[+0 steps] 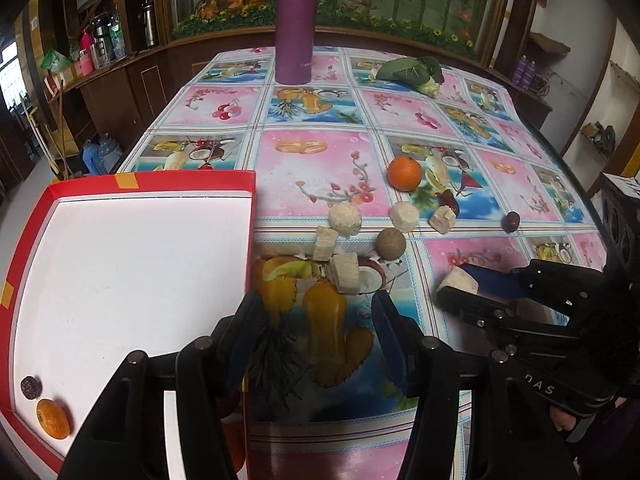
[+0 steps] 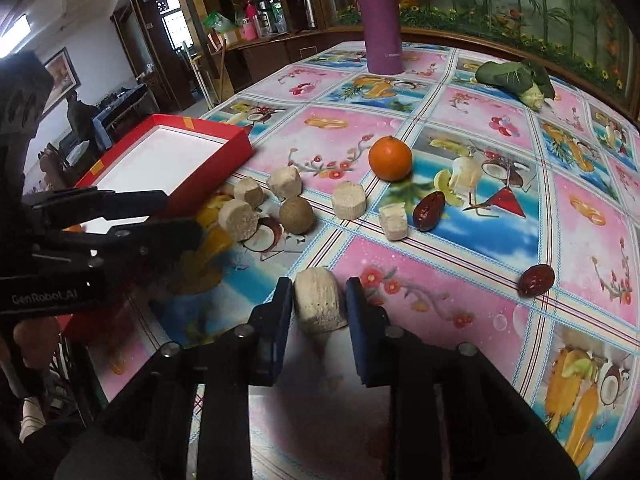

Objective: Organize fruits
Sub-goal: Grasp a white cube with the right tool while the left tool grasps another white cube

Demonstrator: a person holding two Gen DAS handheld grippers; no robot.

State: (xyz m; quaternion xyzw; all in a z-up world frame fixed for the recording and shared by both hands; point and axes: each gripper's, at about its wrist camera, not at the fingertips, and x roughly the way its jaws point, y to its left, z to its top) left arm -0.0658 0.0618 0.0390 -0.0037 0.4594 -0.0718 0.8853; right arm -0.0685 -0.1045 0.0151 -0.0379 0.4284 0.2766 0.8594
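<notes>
- Table, covered with a fruit-print cloth, filled both views.
- Red box with a white floor sat at 9 o'clock in the left wrist view; one orange and one dark date lay in its near corner.
- Purple flask stood at 12 o'clock; leafy vegetable at 1 o'clock.
- Left gripper hovered with its jaws apart and nothing between them.
- Right gripper had its jaws apart around a pale chunk; the left finger touched it, with a gap at the right.
- Loose orange lay mid-table, well apart from the box.
- Brown ball, pale chunks and two dates lay scattered near centre.
</notes>
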